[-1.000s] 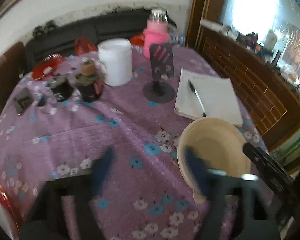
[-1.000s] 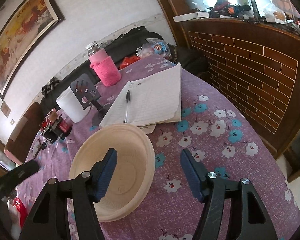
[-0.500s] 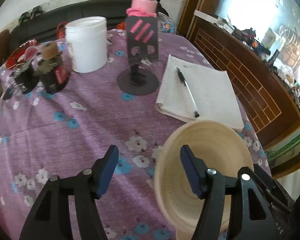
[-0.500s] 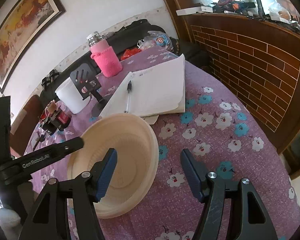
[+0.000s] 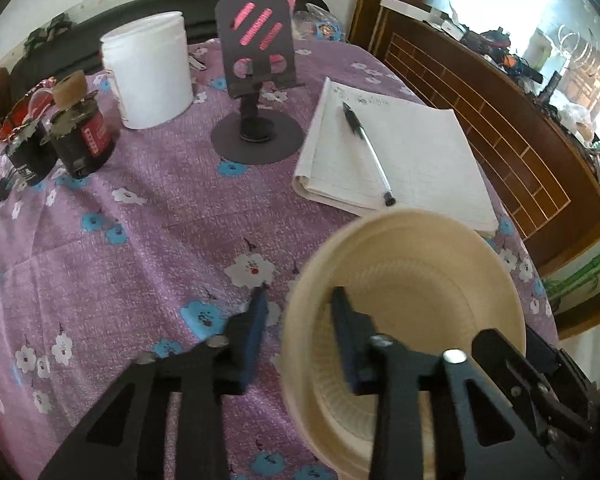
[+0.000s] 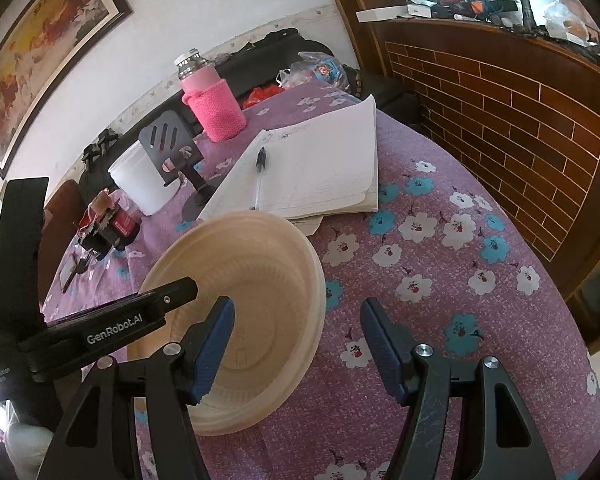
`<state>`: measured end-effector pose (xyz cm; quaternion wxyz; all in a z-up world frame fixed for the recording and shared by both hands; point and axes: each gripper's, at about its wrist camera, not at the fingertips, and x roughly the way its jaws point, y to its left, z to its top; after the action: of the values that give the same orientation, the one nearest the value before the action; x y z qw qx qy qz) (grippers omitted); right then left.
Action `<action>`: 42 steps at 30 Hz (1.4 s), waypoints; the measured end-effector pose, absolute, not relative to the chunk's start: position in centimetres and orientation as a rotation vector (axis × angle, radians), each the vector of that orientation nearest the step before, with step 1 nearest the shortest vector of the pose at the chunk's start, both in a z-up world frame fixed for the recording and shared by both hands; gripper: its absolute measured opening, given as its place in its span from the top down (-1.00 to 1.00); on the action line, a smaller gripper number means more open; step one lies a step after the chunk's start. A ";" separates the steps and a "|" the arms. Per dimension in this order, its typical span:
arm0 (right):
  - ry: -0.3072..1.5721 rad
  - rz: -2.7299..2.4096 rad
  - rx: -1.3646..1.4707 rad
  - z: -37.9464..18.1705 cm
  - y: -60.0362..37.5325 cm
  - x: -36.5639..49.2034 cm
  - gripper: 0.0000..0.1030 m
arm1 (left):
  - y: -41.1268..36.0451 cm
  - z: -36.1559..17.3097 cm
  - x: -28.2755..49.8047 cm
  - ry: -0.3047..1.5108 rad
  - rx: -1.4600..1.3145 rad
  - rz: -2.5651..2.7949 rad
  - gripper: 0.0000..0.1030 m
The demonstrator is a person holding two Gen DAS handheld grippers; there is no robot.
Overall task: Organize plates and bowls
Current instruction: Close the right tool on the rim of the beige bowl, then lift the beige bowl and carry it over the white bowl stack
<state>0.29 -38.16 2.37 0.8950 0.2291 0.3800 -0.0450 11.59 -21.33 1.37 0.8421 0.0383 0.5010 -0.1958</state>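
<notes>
My left gripper (image 5: 298,316) straddles the bowl's (image 5: 420,280) near rim, lower right, fingers not yet clamped. My right gripper (image 6: 296,336) is spread wide, empty, low centre.

The left gripper (image 5: 298,312) is low over the tabletop (image 5: 148,216), and its two blue-padded fingers (image 5: 346,330) stand on either side of the rim of the cream bowl (image 5: 428,280): one finger inside, the other outside. A gap is visible between the outer pad and the rim, so the fingers seem not fully closed on it, though the blur makes this uncertain. The right gripper (image 6: 296,326) has its fingers (image 6: 382,344) spread wide and holds nothing; its left finger is over the bowl, its right finger over the cloth.
</notes>
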 end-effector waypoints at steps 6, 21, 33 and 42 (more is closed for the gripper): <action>0.819 -0.081 0.505 1.5 -38.3 0.5 0.45 | -21.6 1.7 10.6 1.033 0.107 -0.426 0.69; 0.689 0.137 0.441 4.2 -34.1 -0.9 0.51 | -14.6 5.2 4.9 0.922 0.089 -0.329 0.67; 0.685 0.256 0.305 7.7 -23.3 -4.8 0.51 | -4.0 9.9 -3.0 0.796 0.019 -0.205 0.67; 0.659 0.364 0.209 11.2 -14.6 -8.1 0.50 | 5.6 12.5 -9.2 0.697 -0.070 -0.103 0.66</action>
<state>-8.10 -14.62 11.20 0.9247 0.1018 0.3210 0.1773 -9.23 5.56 12.53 0.9380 -0.0342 0.3412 -0.0503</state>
